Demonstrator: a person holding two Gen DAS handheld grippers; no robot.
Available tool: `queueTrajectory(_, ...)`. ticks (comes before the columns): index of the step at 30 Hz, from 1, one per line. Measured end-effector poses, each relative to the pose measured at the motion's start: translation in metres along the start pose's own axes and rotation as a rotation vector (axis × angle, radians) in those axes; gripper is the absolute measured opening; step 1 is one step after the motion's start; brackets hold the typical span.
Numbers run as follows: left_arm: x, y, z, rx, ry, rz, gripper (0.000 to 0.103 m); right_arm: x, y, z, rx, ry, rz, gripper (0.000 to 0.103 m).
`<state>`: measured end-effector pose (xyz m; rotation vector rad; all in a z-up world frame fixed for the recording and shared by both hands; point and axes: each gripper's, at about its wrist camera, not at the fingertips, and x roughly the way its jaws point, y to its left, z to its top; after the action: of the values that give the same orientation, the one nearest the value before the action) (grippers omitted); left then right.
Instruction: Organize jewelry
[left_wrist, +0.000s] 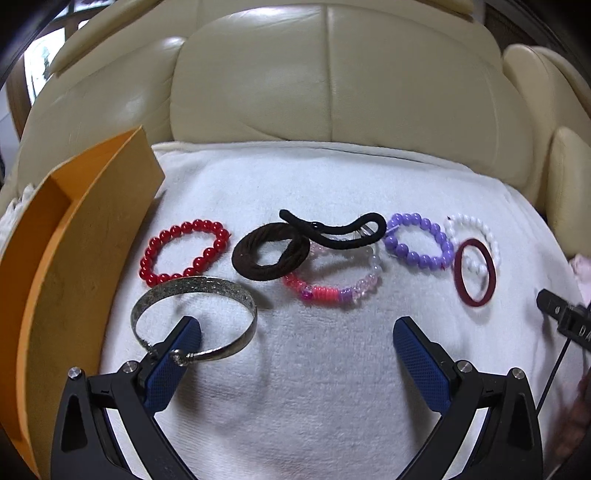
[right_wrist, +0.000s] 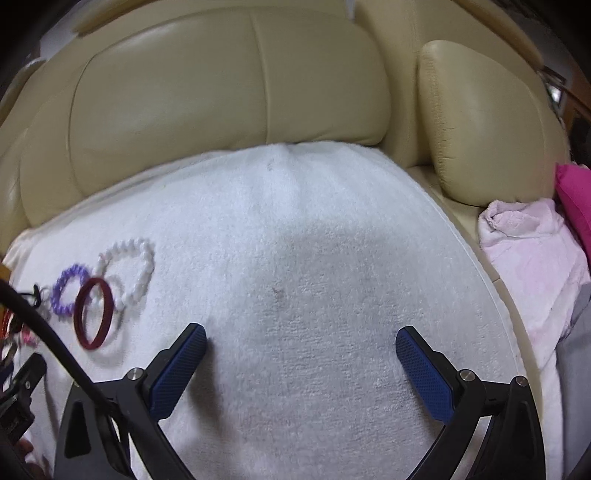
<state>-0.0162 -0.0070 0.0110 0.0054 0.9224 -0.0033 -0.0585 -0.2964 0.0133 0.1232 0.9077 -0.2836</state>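
Left gripper (left_wrist: 295, 332) jaws wide, one blue fingertip (left_wrist: 188, 328) poking inside the silver bangle (left_wrist: 194, 319), not clamped. Bangle lies on white towel (left_wrist: 295, 387), just beside the orange box (left_wrist: 62, 258). Past bangle: red bead bracelet (left_wrist: 184, 251), brown hair tie (left_wrist: 269, 254). Right gripper (right_wrist: 301, 343) jaws wide, holding nothing, above towel.

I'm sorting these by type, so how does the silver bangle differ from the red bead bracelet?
The silver bangle is one solid engraved metal band; the red bead bracelet is a string of round glossy beads. The bangle looks larger and has a clasp-like joint near the left gripper, while the red bracelet shows none. The bangle's near rim crosses one open finger; the red bracelet lies apart from it. Both rest on the white towel, beside the orange box.
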Motion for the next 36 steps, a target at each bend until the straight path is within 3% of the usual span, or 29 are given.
queueTrajectory(3,-0.028,-0.002,-0.003,0.036,-0.092,0.086,0.103,-0.008,-0.001,0.0,-0.015,0.021,0.024,0.103)
queueTrajectory(6,-0.075,-0.008,-0.002,0.095,-0.222,0.163,0.103,-0.035,-0.003,0.0,-0.023,-0.053,0.033,0.103)
queueTrajectory(11,-0.16,-0.001,-0.009,0.081,-0.407,0.186,0.103,-0.119,-0.009,-0.013,-0.028,-0.301,0.125,0.103)
queueTrajectory(14,-0.194,0.009,-0.014,0.087,-0.468,0.222,0.103,-0.178,-0.016,-0.033,-0.013,-0.488,0.216,0.103)
queueTrajectory(16,-0.206,0.022,-0.015,0.09,-0.476,0.223,0.103,-0.2,-0.016,-0.042,-0.01,-0.561,0.27,0.103)
queueTrajectory(17,-0.21,0.032,-0.019,0.082,-0.471,0.205,0.103,-0.205,-0.013,-0.047,-0.01,-0.565,0.29,0.103)
queueTrajectory(22,-0.188,0.081,-0.024,-0.019,-0.398,0.149,0.103,-0.19,0.005,-0.04,0.009,-0.421,0.455,0.103)
queueTrajectory(26,-0.168,0.092,-0.025,-0.035,-0.367,0.173,0.103,-0.162,0.023,-0.036,-0.007,-0.345,0.47,0.103)
queueTrajectory(31,-0.153,0.081,-0.026,0.036,-0.366,0.2,0.103,-0.138,0.052,-0.032,-0.069,-0.24,0.508,0.103)
queueTrajectory(36,-0.146,0.071,-0.027,0.059,-0.348,0.207,0.103,-0.135,0.068,-0.033,-0.114,-0.204,0.52,0.103)
